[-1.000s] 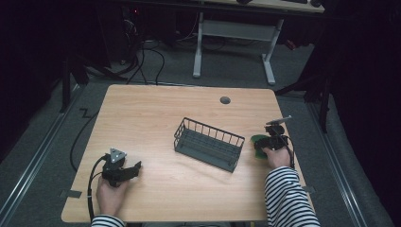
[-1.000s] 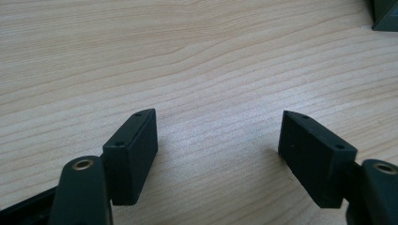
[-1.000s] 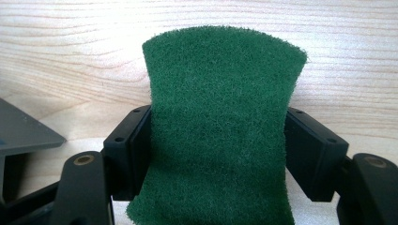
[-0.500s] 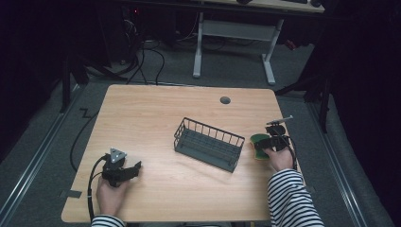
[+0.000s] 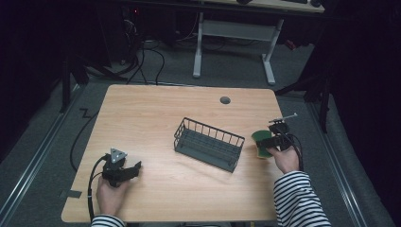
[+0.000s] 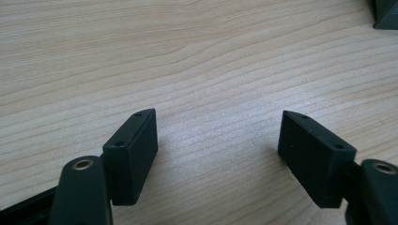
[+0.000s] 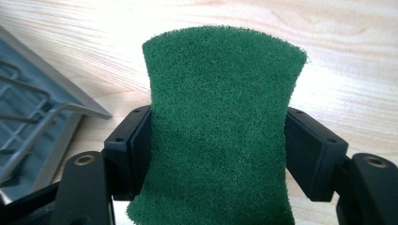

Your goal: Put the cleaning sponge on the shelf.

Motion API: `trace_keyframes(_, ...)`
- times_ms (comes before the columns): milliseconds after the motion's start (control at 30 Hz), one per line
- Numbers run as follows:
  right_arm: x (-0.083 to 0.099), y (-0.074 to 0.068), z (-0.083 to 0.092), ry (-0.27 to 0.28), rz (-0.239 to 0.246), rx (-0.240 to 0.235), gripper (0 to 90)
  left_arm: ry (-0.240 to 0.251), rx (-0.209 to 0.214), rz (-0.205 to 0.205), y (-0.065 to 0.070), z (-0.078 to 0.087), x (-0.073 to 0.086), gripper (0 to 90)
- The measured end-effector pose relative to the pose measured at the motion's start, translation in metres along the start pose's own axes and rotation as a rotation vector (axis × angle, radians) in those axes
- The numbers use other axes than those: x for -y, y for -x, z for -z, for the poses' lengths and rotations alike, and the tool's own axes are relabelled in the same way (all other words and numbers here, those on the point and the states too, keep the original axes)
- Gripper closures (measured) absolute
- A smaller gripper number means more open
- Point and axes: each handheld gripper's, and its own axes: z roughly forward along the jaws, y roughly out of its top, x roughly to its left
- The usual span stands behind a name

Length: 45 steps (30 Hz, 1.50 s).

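The sponge (image 7: 218,126) is dark green with a yellow underside; the wire basket (image 5: 208,144) is dark grey; the counter (image 5: 156,113) is pale wood-grain; the sleeve (image 5: 298,201) is black-and-white striped.

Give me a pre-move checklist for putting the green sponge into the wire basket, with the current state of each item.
1. Grip on the sponge: ok. The right tool is shut on it, and the sponge's sides are pinched in between the jaws.
2. Sponge lifted off the table: cannot tell from these views.
3. Basket upright with its open side up: ok.
4. Basket free of contents: ok, its wire floor looks bare in the high view.
5. Path from sponge to basket: ok. The basket lies just beside the right tool, with bare wood between them.
6. Left tool out of the way: ok. It is open over bare wood at the table's near left.
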Motion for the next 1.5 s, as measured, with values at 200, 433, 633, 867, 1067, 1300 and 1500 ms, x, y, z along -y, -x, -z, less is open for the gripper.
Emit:
trace_keyframes(200, 0.0, -0.004, 0.008, 0.023, 0.024, -0.016, 31.3, 0.0, 0.0, 0.0, 0.0, 0.0, 0.0, 29.8)
trace_keyframes(433, -0.004, -0.009, 0.023, 0.056, 0.066, -0.023, 31.2, 0.0, -0.001, -0.001, 0.0, 0.0, 0.0, 29.8)
trace_keyframes(633, -0.008, -0.019, 0.038, 0.095, 0.118, -0.033, 31.2, -0.001, -0.001, -0.001, 0.0, 0.0, 0.0, 29.8)
trace_keyframes(867, -0.014, -0.032, 0.049, 0.125, 0.17, -0.052, 31.2, -0.001, -0.002, -0.002, 0.0, 0.0, 0.0, 29.9)
trace_keyframes(1067, -0.019, -0.044, 0.059, 0.145, 0.215, -0.062, 31.3, -0.001, -0.001, -0.001, 0.0, 0.0, 0.0, 29.9)
trace_keyframes(1300, -0.029, -0.062, 0.069, 0.166, 0.273, -0.081, 31.2, -0.001, -0.002, -0.002, 0.0, 0.0, 0.0, 29.9)
trace_keyframes(1500, -0.036, -0.081, 0.067, 0.164, 0.325, -0.098, 31.2, 0.0, 0.0, 0.0, 0.0, 0.0, 0.0, 29.9)
